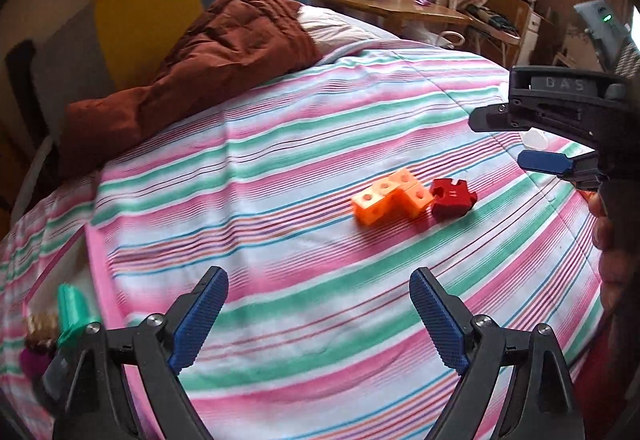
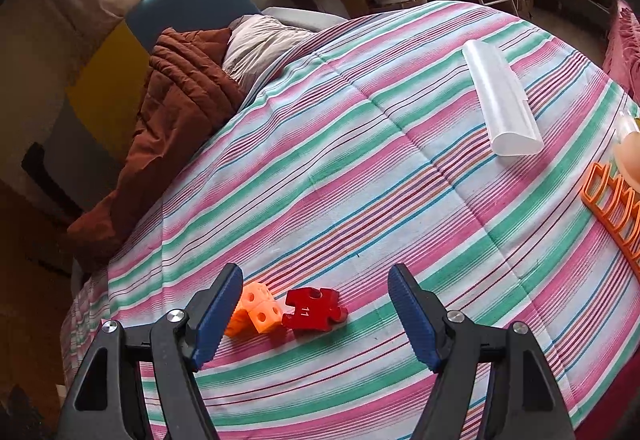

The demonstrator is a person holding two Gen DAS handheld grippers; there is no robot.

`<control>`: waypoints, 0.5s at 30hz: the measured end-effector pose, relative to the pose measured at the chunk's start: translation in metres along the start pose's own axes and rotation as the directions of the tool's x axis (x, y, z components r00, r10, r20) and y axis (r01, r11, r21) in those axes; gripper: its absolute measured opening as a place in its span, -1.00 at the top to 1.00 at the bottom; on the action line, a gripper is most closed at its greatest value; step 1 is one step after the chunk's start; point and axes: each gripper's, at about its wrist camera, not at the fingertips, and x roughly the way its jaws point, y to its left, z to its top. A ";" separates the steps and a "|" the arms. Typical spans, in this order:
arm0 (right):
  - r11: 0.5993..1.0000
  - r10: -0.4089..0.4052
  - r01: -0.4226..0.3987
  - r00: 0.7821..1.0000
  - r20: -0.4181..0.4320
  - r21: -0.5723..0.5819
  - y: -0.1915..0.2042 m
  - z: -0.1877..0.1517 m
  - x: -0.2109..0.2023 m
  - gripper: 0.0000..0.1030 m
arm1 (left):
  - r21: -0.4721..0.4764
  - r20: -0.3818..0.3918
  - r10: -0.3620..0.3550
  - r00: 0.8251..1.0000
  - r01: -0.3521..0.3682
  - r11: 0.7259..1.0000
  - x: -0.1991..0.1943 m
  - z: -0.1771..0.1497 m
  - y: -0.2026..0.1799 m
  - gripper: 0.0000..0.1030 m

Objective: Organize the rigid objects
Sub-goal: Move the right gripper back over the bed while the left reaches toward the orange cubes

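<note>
A cluster of orange linked cubes [image 1: 390, 200] lies on the striped bedspread [image 1: 280, 160] with a red puzzle piece [image 1: 454, 198] touching its right side. My left gripper [image 1: 318, 276] hangs open well short of them, nothing between its blue pads. My right gripper [image 1: 504, 140] enters from the right in the left wrist view, a hand behind it. In the right wrist view the right gripper [image 2: 316, 272] stands open above the red puzzle piece [image 2: 314, 308], marked 11, without touching it. The orange cubes [image 2: 258, 310] are partly hidden by its left finger [image 2: 218, 312].
A translucent white case [image 2: 502, 100] lies on the bedspread [image 2: 360, 180] at the right, an orange rack [image 2: 612, 200] at the right edge. A green plastic piece [image 1: 74, 316] sits at the far left. A brown quilt [image 1: 200, 60] is heaped at the bed's head; a wooden table [image 1: 392, 6] stands behind.
</note>
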 end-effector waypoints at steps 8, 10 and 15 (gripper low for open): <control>0.999 0.031 -0.031 0.999 -0.012 0.029 -0.004 0.001 0.001 -0.48 | 0.107 0.018 -0.049 0.999 0.046 0.993 0.031 0.027 -0.025 -0.80; 0.998 0.039 -0.038 0.999 -0.014 0.041 -0.006 0.002 0.001 -0.48 | 0.132 0.020 -0.061 0.998 0.058 0.990 0.037 0.033 -0.029 -0.80; 0.996 0.056 -0.055 0.998 -0.024 0.072 -0.012 0.003 0.002 -0.48 | 0.196 0.018 -0.098 0.995 0.093 0.976 0.053 0.041 -0.039 -0.80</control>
